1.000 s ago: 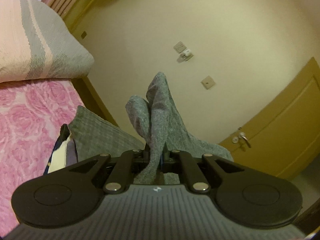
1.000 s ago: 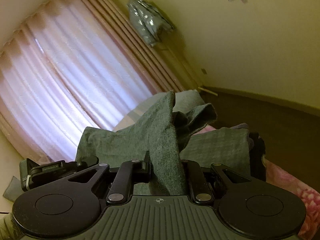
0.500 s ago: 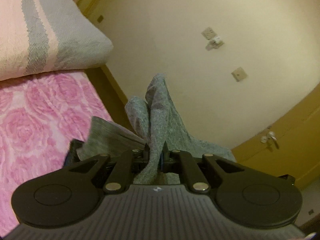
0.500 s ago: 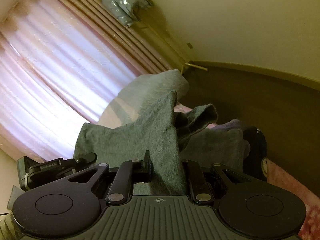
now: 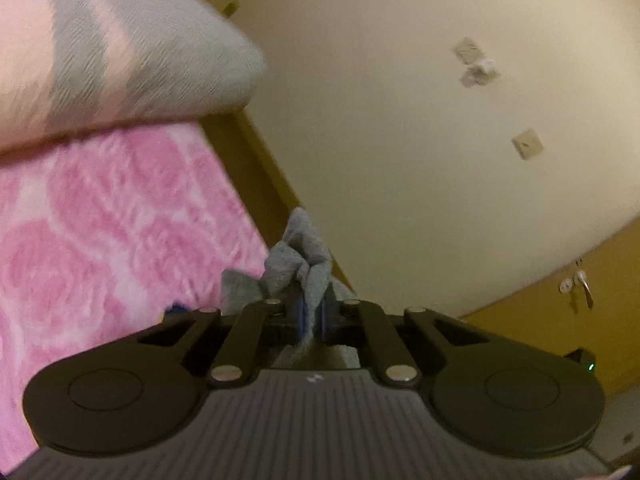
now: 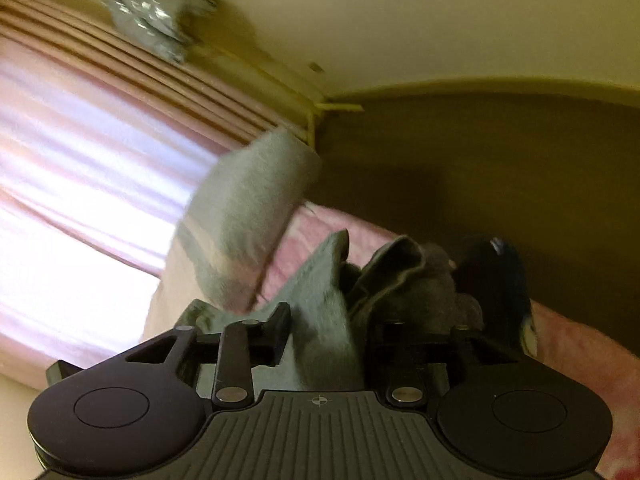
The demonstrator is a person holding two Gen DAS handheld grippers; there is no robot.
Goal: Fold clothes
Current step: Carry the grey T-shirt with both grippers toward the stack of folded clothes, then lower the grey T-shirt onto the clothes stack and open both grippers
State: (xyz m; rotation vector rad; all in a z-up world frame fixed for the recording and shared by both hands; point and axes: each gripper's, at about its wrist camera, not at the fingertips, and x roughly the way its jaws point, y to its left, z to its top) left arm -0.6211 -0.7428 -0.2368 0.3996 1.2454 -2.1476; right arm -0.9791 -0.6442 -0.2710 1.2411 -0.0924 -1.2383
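- While our left gripper (image 5: 311, 314) pinches the grey garment (image 5: 308, 256) tight above the pink bedspread (image 5: 120, 220), our right gripper (image 6: 328, 336) has just been opening.
- There, the cloth lies loose between parted fingers (image 6: 280, 324).

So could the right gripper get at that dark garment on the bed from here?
Probably yes. The right gripper, jaws just opened, has loose grey cloth between them; the dark garment lies just beyond, nothing visibly between.

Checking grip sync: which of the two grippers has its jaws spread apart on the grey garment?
The right gripper. Its jaws have just been opening and stand apart around the grey garment, while the left gripper is pinched shut on the cloth.
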